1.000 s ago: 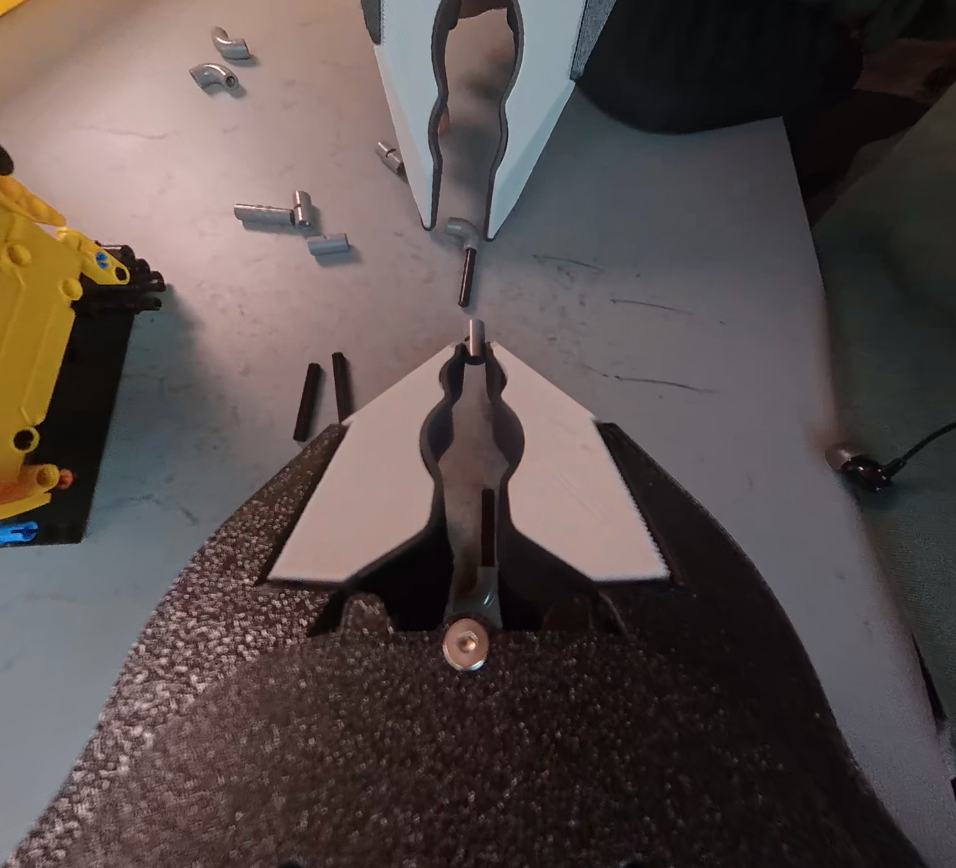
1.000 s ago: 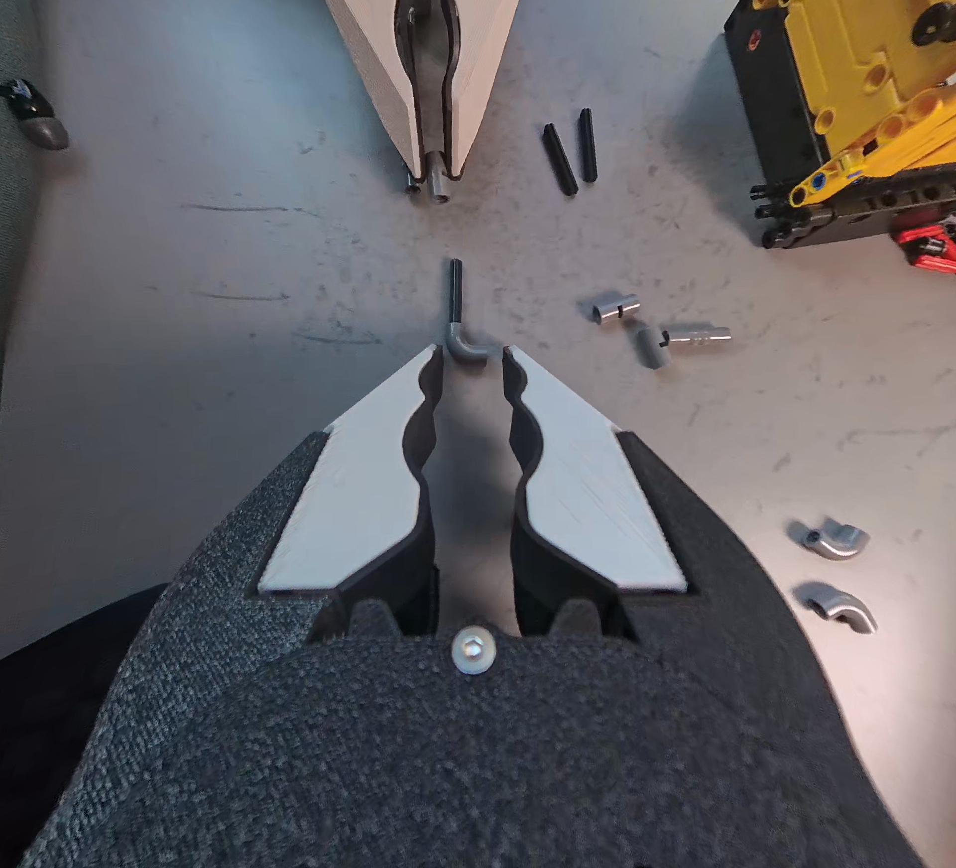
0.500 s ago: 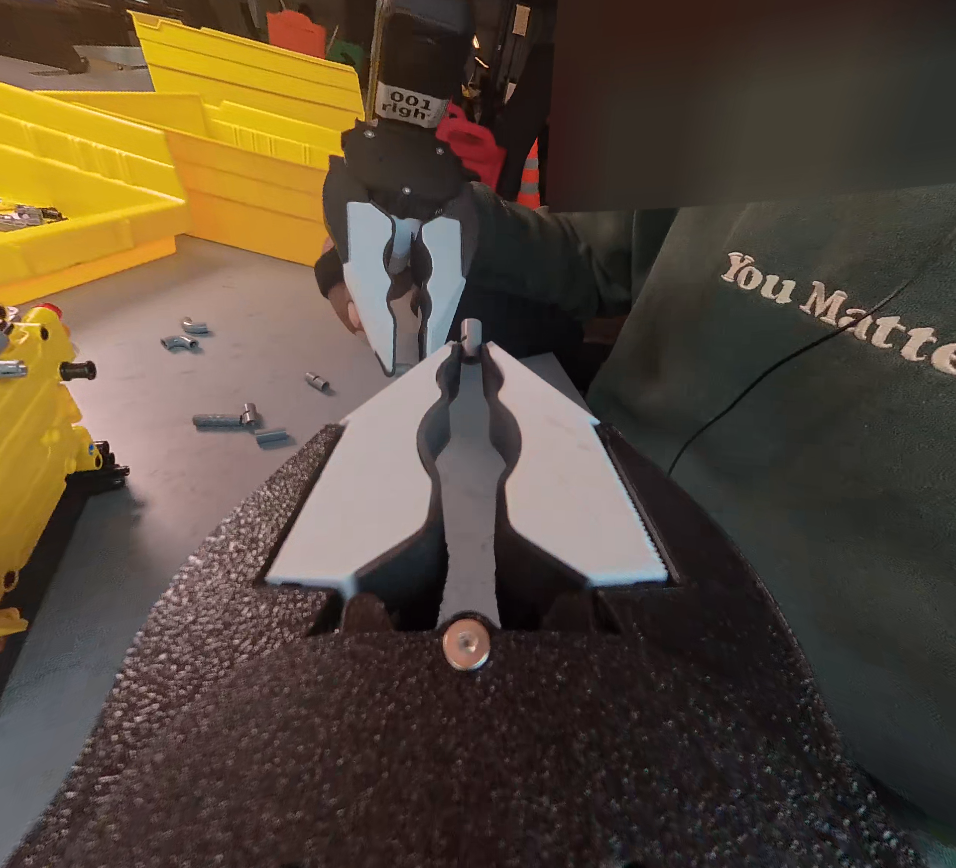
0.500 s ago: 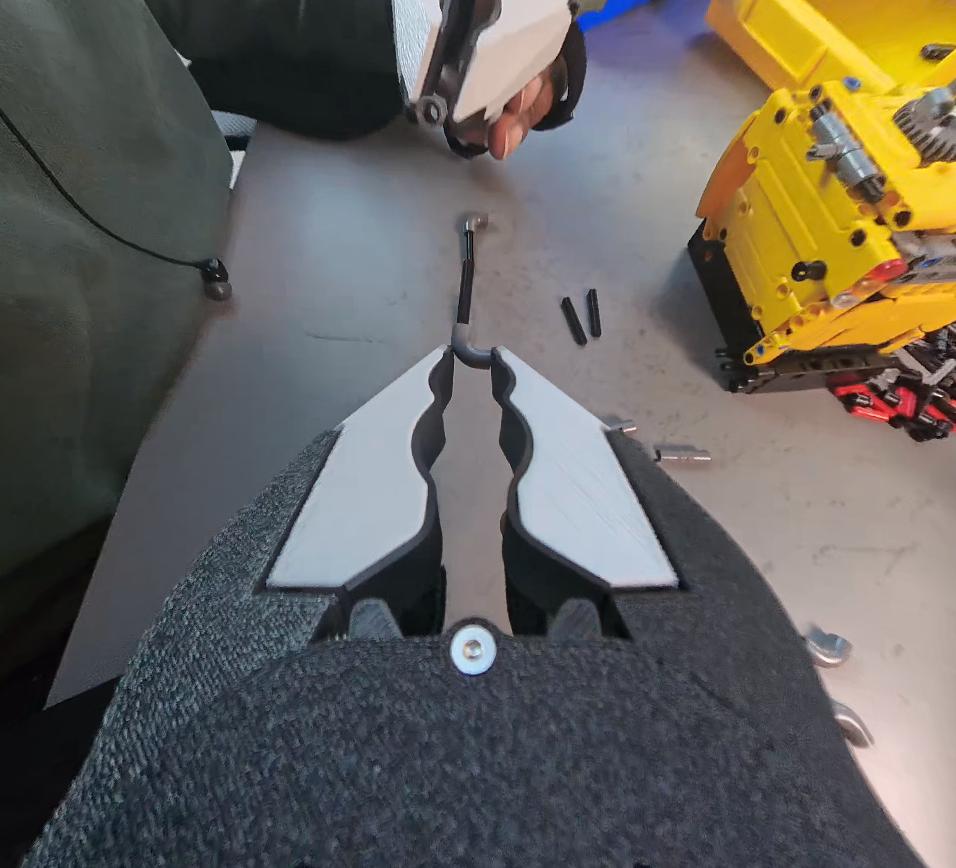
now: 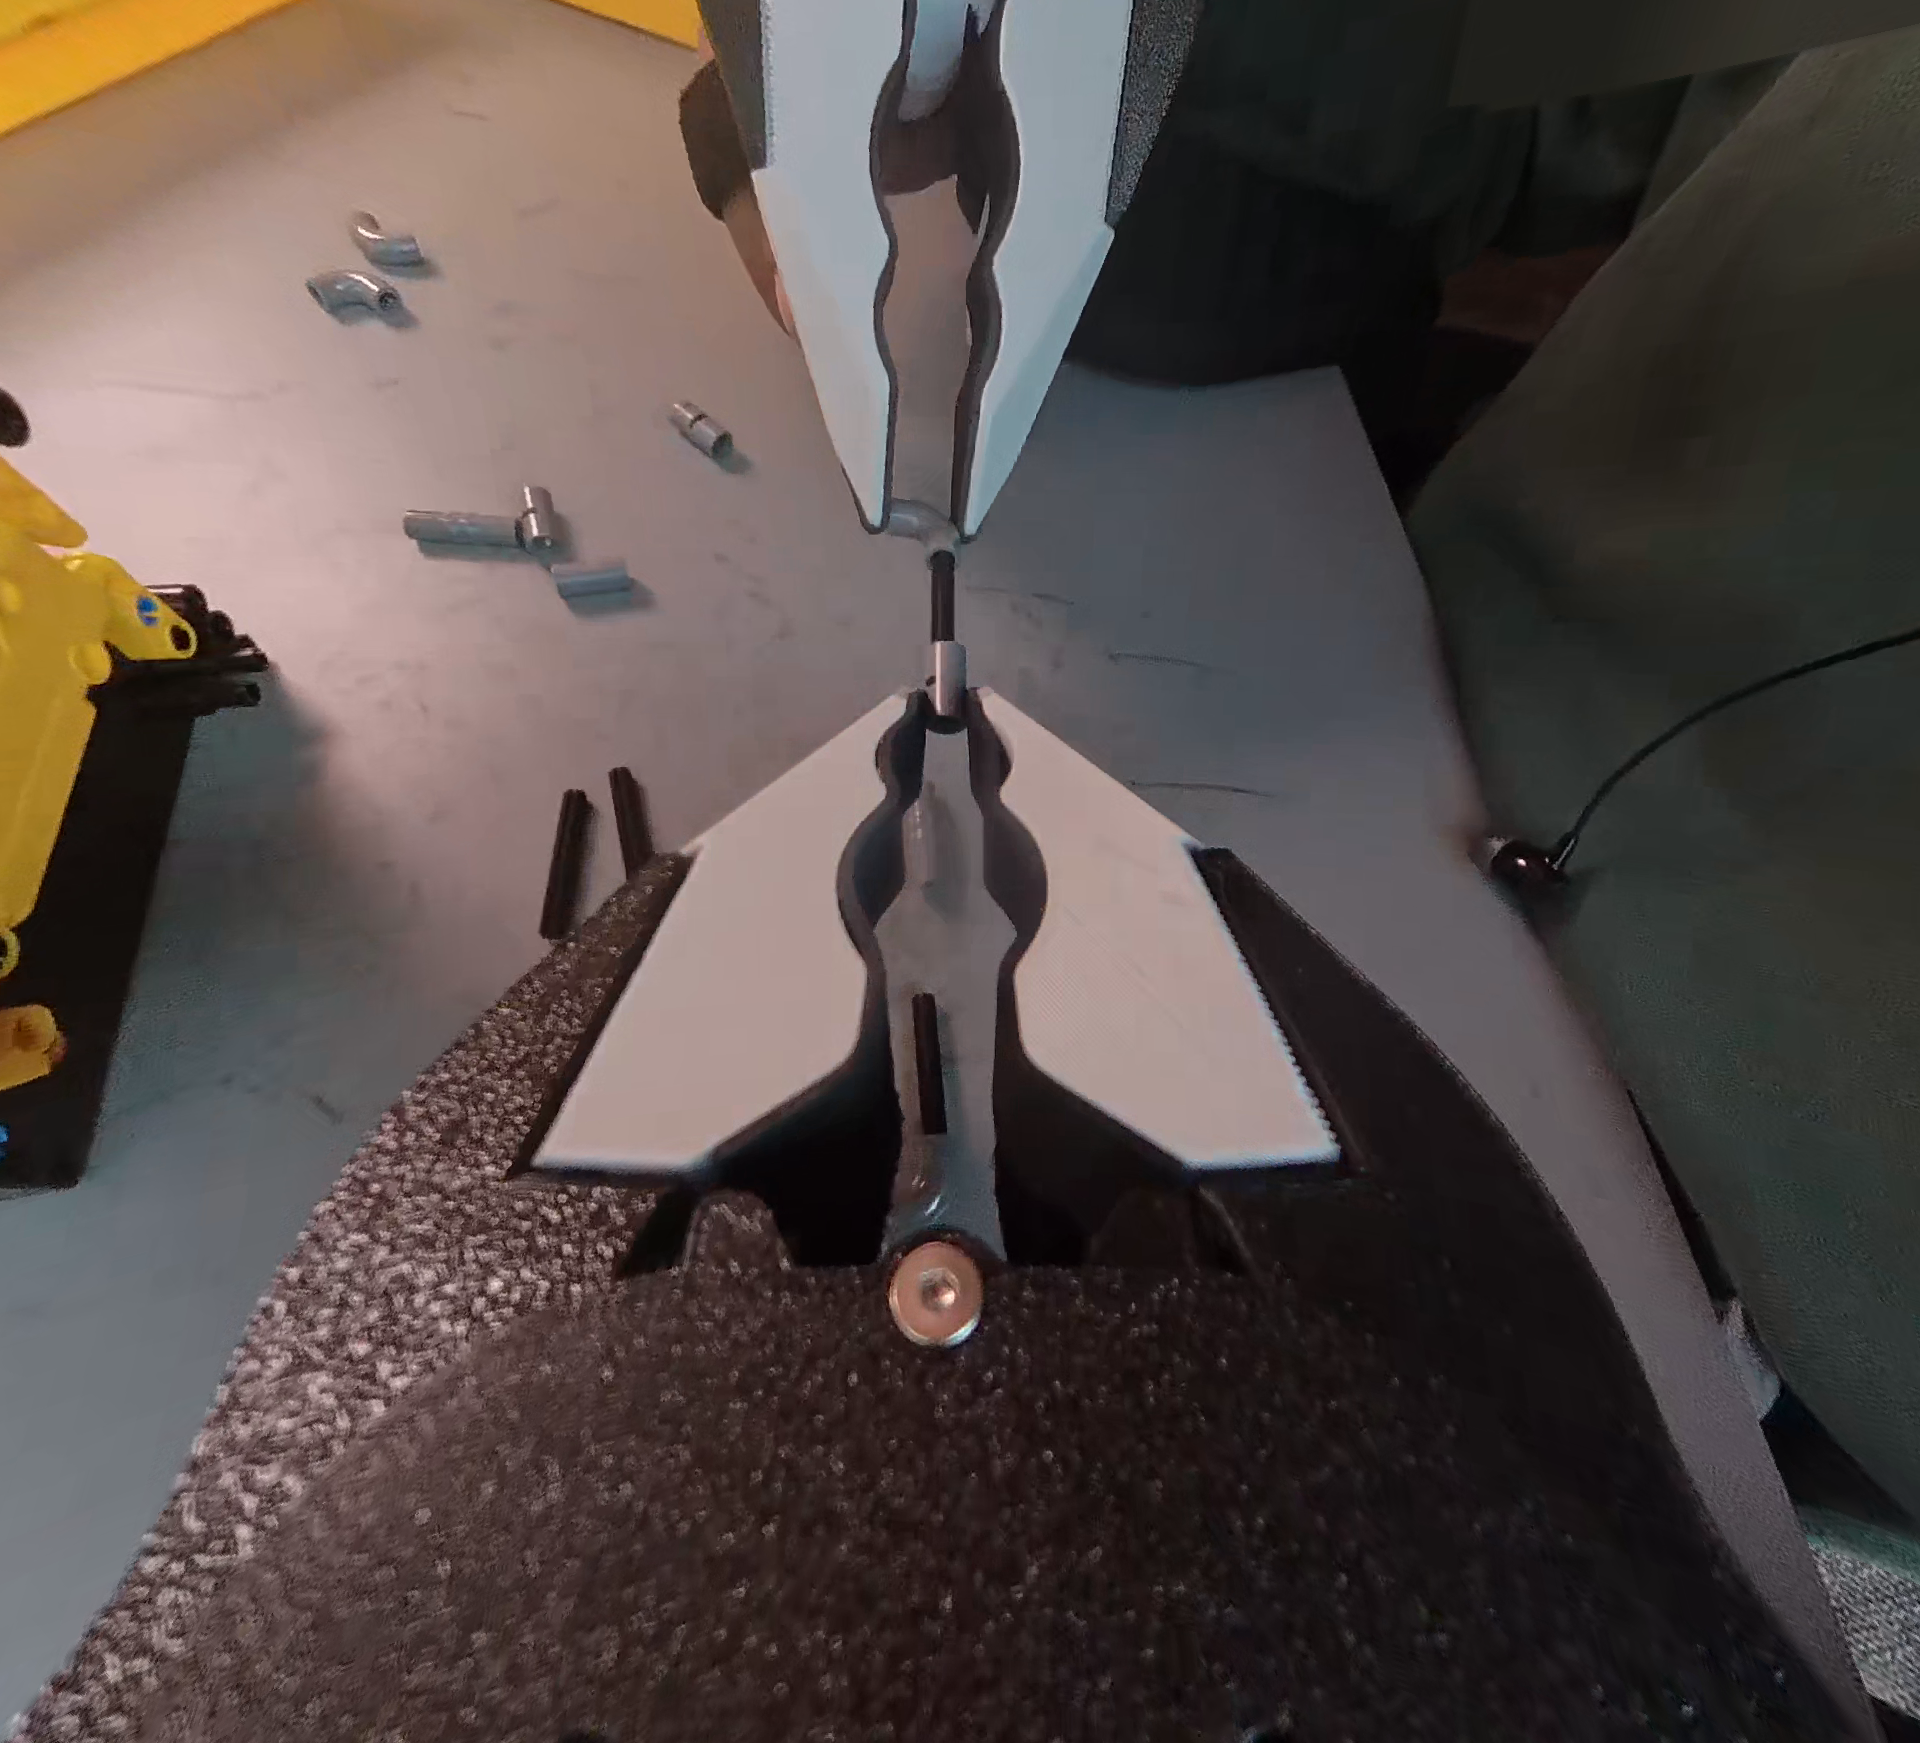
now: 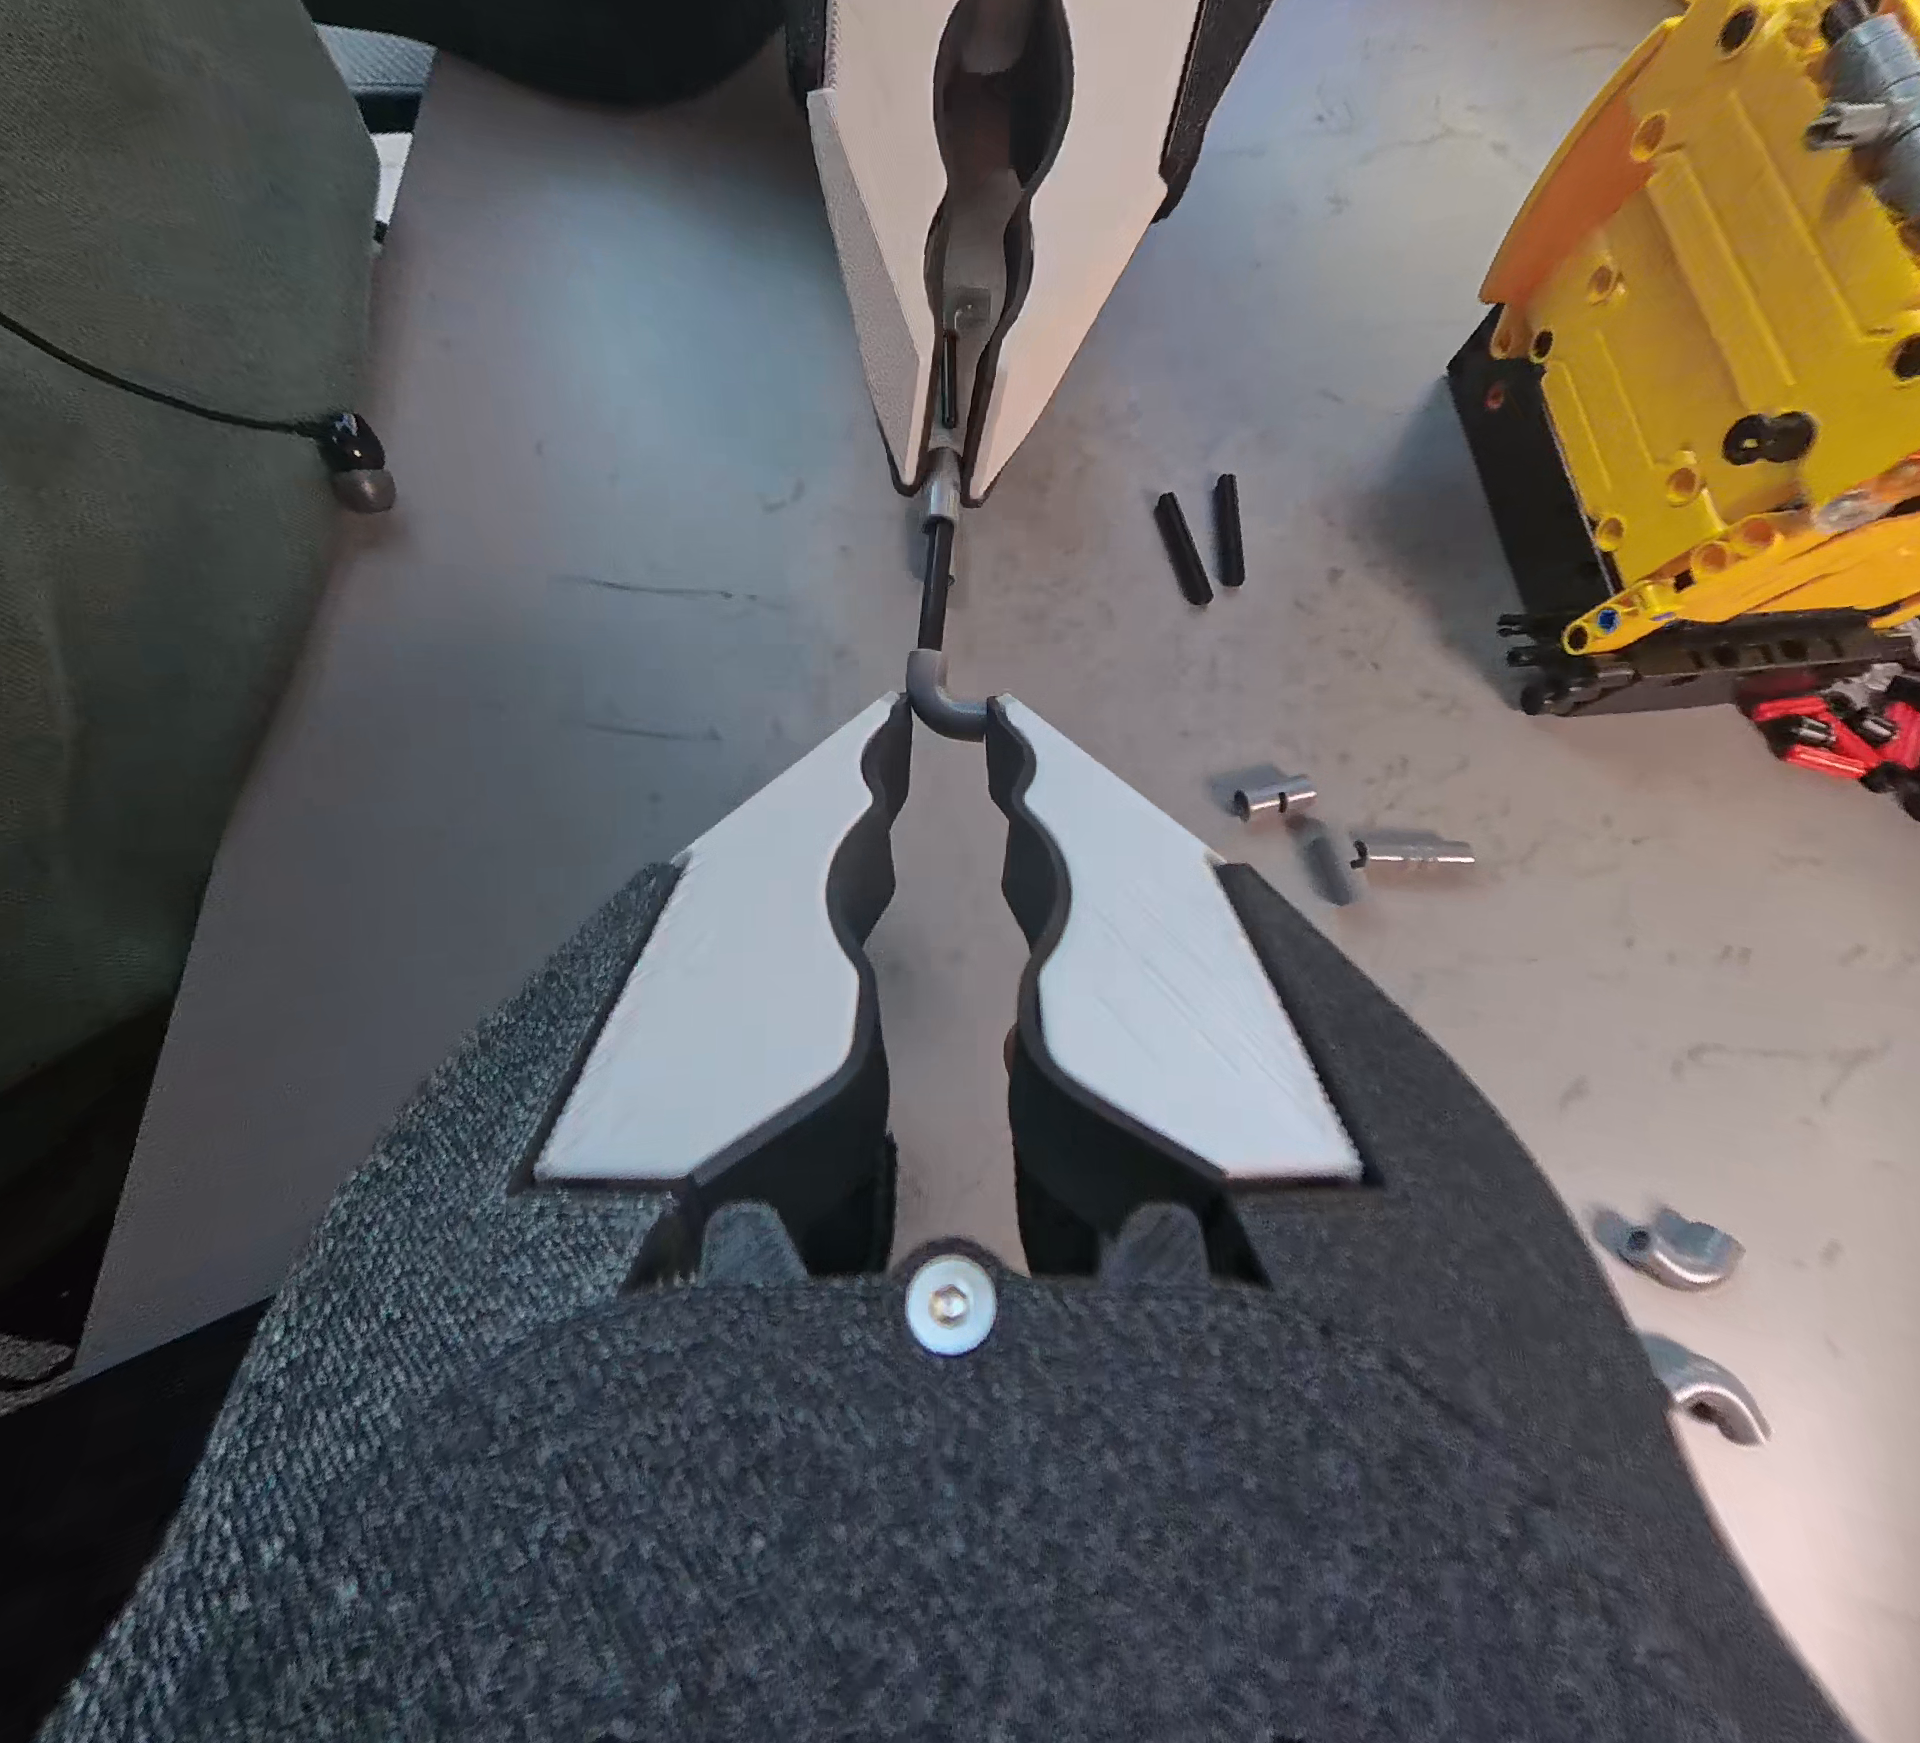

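Note:
My left gripper (image 5: 945, 706) is shut on a small grey sleeve (image 5: 948, 675) that sticks out past its tips. My right gripper (image 6: 948, 717) is shut on a grey elbow connector (image 6: 943, 706) with a black axle (image 6: 938, 576) plugged into it. The two grippers face each other tip to tip above the grey table (image 6: 623, 343). The axle's free end meets the mouth of the sleeve (image 6: 943, 493). In the left wrist view the right gripper (image 5: 920, 524) holds the elbow (image 5: 920, 521) and the axle (image 5: 942, 597) points at me. The left gripper (image 6: 940, 488) also shows in the right wrist view.
A second black axle with a grey elbow (image 5: 925, 1059) lies on the table under my left gripper. Two loose black axles (image 6: 1200, 530), grey connectors (image 6: 1340, 852) and curved grey pieces (image 6: 1668, 1257) lie nearby. A yellow brick-built vehicle (image 6: 1714, 343) stands to one side. A person's green garment (image 6: 156, 343) with a black cord (image 5: 1522, 862) borders the table. Tip to tip, the grippers are about 5 centimetres apart.
My right gripper closed on the elbow with its axle and lifted it. Both grippers swung up, then came back down facing each other, bringing the axle's end to the sleeve.

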`<state>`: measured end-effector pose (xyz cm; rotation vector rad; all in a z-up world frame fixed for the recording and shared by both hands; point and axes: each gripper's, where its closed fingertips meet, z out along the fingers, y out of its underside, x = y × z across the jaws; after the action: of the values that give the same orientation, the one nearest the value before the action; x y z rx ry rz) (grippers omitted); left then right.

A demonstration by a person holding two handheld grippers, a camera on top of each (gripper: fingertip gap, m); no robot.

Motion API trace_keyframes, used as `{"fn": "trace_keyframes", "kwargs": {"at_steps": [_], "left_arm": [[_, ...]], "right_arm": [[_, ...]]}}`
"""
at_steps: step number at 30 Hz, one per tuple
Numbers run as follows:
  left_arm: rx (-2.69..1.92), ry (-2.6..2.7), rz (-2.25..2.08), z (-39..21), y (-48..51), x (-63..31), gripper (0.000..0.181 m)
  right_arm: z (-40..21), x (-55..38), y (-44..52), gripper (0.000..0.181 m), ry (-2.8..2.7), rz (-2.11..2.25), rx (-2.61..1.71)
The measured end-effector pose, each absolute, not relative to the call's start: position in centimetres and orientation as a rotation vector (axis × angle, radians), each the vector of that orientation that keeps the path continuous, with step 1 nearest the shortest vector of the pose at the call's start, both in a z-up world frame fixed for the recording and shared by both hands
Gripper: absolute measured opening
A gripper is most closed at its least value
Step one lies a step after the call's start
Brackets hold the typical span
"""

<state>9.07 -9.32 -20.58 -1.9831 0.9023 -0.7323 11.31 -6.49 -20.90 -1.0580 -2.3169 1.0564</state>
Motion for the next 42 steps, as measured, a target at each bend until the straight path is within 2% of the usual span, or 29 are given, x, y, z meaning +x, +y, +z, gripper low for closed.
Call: {"fn": "trace_keyframes", "kwargs": {"at_steps": [24,42], "left_arm": [[-2.111,0.921,-0.728,-22.4,-9.3,10.7,0.006],[-2.159,1.009,-0.529,-24.3,-8.7,11.2,0.01]], "right_arm": [[-22.3,10.8,-7.9,0.014,-2.381,1.007,-1.049],[-24.2,11.6,-7.2,0.014,-2.464,0.863,-1.083]]}}
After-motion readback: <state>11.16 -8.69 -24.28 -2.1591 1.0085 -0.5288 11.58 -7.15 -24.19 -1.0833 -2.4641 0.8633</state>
